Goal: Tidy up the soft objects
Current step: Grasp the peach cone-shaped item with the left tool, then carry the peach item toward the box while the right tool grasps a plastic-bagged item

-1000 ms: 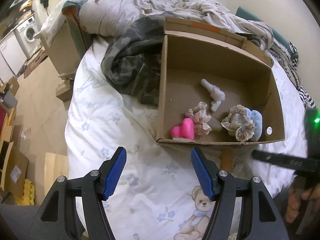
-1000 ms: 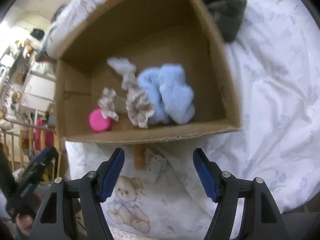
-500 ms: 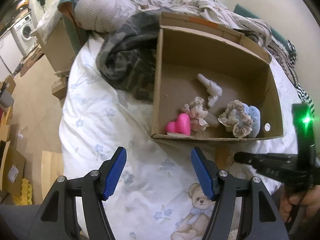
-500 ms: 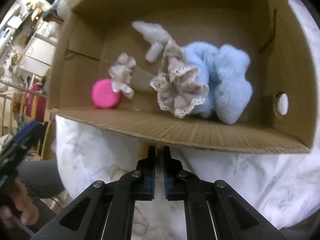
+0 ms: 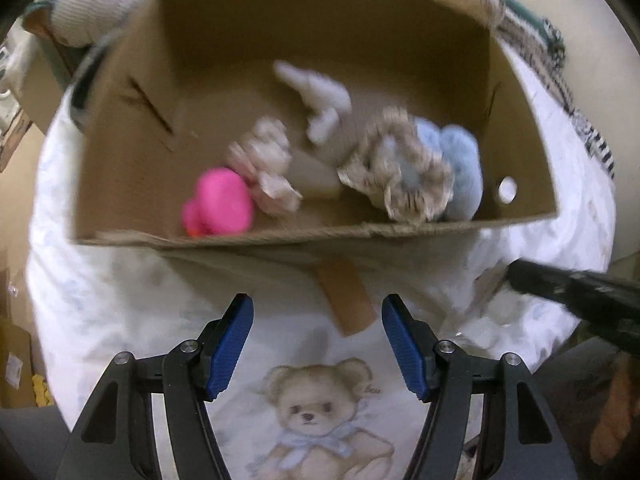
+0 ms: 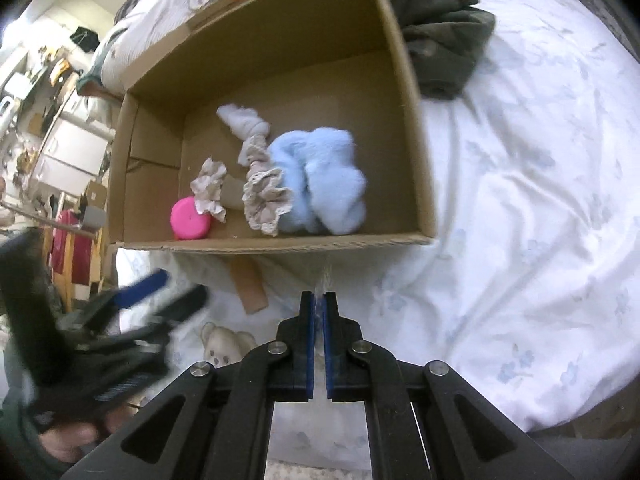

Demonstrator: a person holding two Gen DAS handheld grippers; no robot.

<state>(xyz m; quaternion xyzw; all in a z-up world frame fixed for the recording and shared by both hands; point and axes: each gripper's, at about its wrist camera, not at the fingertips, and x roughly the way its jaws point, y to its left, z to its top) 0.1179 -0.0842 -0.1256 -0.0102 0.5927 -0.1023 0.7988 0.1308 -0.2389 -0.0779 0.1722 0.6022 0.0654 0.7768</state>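
Observation:
An open cardboard box lies on the bed. Inside are a pink heart toy, a beige lace scrunchie, a smaller frilly scrunchie, a white soft piece and a light blue fluffy cloth. My left gripper is open and empty, just in front of the box. My right gripper is shut, with a thin wisp between its pads, in front of the box's near wall.
The box sits on a white floral sheet with a teddy bear print. A brown cardboard tab sticks out under the box. A dark camouflage garment lies behind the box. Furniture and clutter stand off the bed at the left.
My left gripper has moved much closer to the box front. My right gripper, open a second ago, closed and has drawn back to the right of the box.

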